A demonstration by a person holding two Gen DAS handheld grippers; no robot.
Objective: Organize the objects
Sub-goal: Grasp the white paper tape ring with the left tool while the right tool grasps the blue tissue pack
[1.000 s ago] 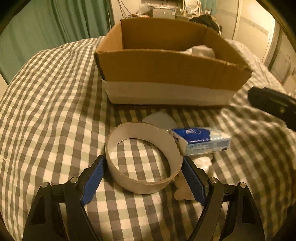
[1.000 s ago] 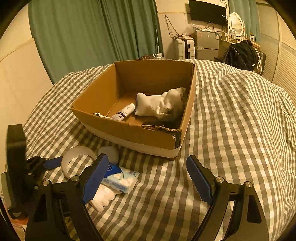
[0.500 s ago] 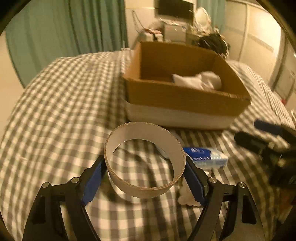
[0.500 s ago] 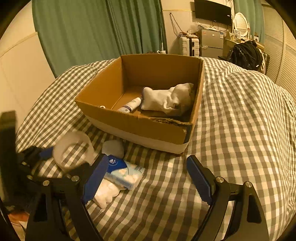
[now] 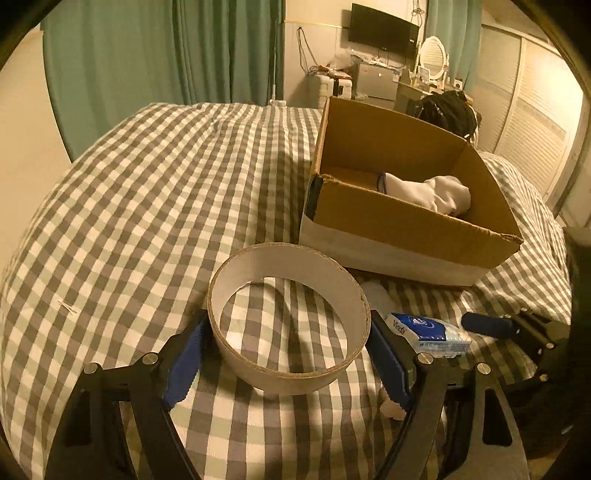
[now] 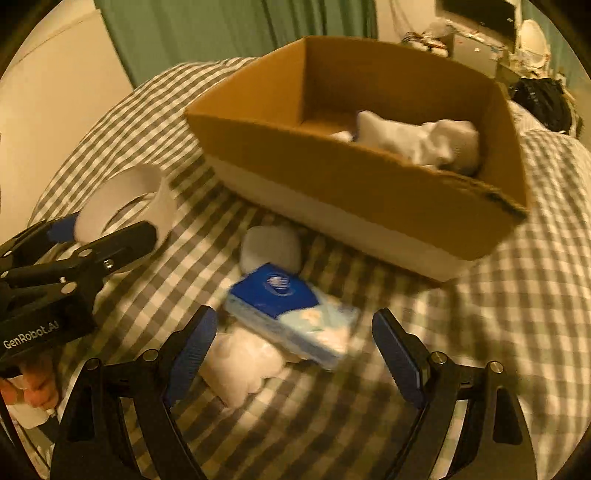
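My left gripper [image 5: 286, 354] is shut on a white cardboard ring [image 5: 288, 363] and holds it above the checked bedspread, left of the cardboard box [image 5: 406, 254]. The ring also shows in the right wrist view [image 6: 125, 203]. The box [image 6: 351, 192] holds a white sock bundle [image 6: 421, 140]. My right gripper [image 6: 293, 350] is open and empty, low over a blue tissue pack [image 6: 291, 314]. The pack rests partly on a white soft bundle [image 6: 243, 365]. A round white pad [image 6: 271, 247] lies between pack and box. The tissue pack also shows in the left wrist view [image 5: 428, 330].
The checked bedspread [image 5: 147, 206] covers the whole surface and slopes off at the left. Green curtains [image 5: 166, 51] hang behind. A dresser with a TV [image 5: 384, 27] and a black bag [image 5: 447, 110] stand beyond the box.
My left gripper has lifted the ring off the bed and swung left of the box. My right gripper has moved down and closer to the tissue pack.
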